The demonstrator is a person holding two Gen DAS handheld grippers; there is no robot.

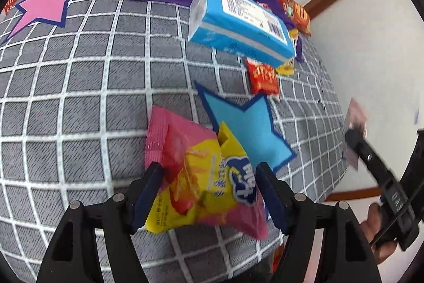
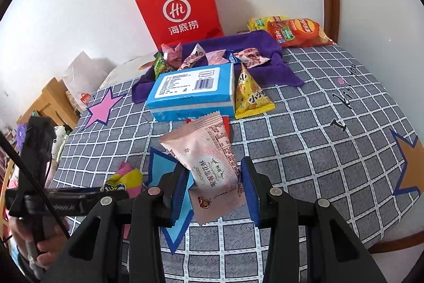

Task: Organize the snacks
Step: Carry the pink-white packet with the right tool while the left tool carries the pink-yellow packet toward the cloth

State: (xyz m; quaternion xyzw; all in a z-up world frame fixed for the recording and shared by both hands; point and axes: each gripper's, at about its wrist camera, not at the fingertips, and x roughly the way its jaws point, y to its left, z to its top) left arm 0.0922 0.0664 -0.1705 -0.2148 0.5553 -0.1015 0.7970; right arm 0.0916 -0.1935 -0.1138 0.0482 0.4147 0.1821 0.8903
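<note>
Left gripper [image 1: 209, 192]: jaws closed in on a pink-and-yellow snack bag [image 1: 201, 177], blue pads pressing both sides, bag lifted off the bedspread and crumpled between them.
Right gripper [image 2: 216, 192]: pads pinching a pale pink snack packet [image 2: 212, 169], which stands up tilted between the fingers, its top corner leaning toward the blue box.
Landmark: the blue box [image 2: 192, 92], label side up, lying on the grey checked bedspread [image 2: 318, 150].
Pink packet: in front of the blue box, near it but apart, held above the cloth.
Pink-and-yellow bag: also on the near side of the blue box, off to its left in the right wrist view, and there it is [image 2: 124, 181], peeking out beyond the left gripper's black body.
Yellow triangular snack [image 2: 249, 94]: just beside the blue box, on its right, touching or nearly so.
Small red packet [image 1: 263, 77]: right at the box's near edge, partly tucked under it in the left wrist view.
Purple cloth [image 2: 267, 57]: behind the box, wrapped candies [image 2: 212, 57] scattered over it.
Red paper bag [image 2: 179, 9]: behind the box and cloth, upright against the wall.
Orange chip bags [image 2: 299, 32]: behind and right of the box, past the cloth's far corner.
Blue star patch [image 1: 246, 126]: in front of the box, on the bedspread beside the left gripper's bag.
</note>
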